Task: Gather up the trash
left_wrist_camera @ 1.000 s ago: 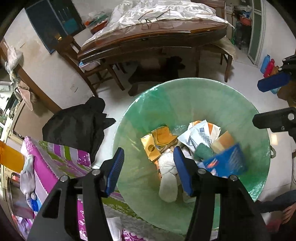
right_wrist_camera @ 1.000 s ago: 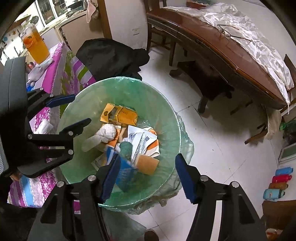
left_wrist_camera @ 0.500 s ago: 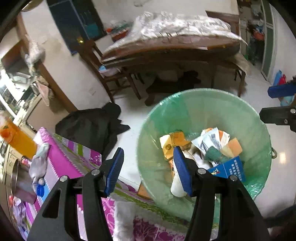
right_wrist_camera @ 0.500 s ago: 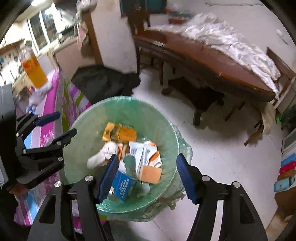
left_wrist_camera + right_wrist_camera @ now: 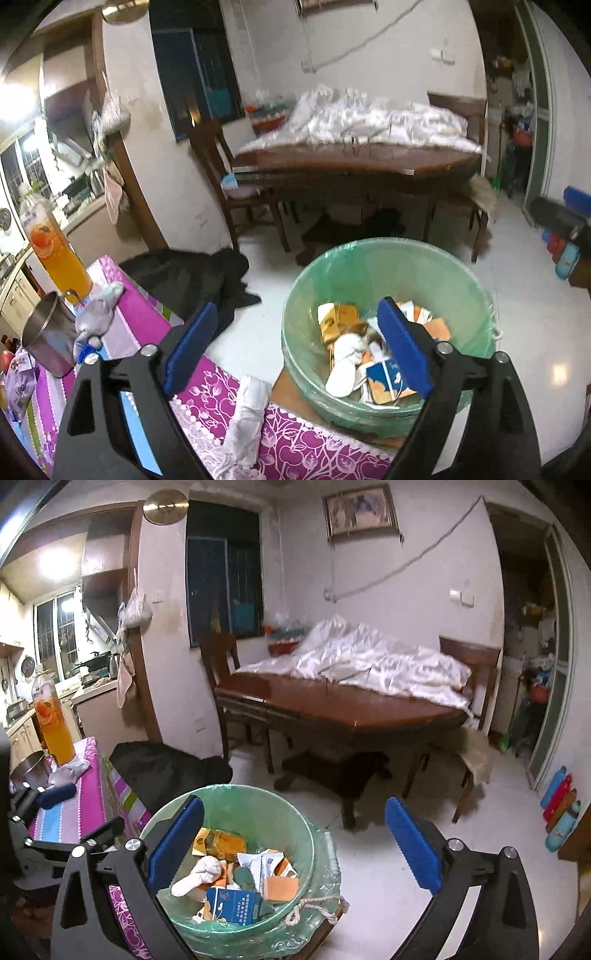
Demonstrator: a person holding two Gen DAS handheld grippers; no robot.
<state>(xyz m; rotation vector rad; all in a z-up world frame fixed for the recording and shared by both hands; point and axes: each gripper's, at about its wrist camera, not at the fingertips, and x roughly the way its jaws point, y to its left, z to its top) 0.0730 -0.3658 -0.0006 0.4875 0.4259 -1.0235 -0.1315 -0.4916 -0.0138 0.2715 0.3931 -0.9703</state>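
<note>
While both pairs of jaws are opening wide with nothing between them, the trash sits in the green-lined bin (image 5: 388, 280) on the floor just off the corner of the cloth-covered table (image 5: 140, 321): a blue carton (image 5: 232, 904), a yellow packet (image 5: 221, 842), an orange box (image 5: 282, 886), a crumpled white tissue (image 5: 201, 871) and torn paper wrappers.

In the left wrist view the bin lies beyond the left gripper (image 5: 295, 347), whose right finger overlaps its contents. In the right wrist view the bin lies low and left, behind the left finger of the right gripper (image 5: 295, 842); only bare floor shows between its fingers.

One more tissue (image 5: 247, 417) lies on the near edge of the table, and another (image 5: 96, 314) toward its far end beside one steel cup (image 5: 48, 339) and one bottle of orange drink (image 5: 55, 251). A black garment (image 5: 192, 277) lies between table and wall. Beyond stand a wooden dining table (image 5: 351, 705) under white sheeting and a chair (image 5: 221, 672).
</note>
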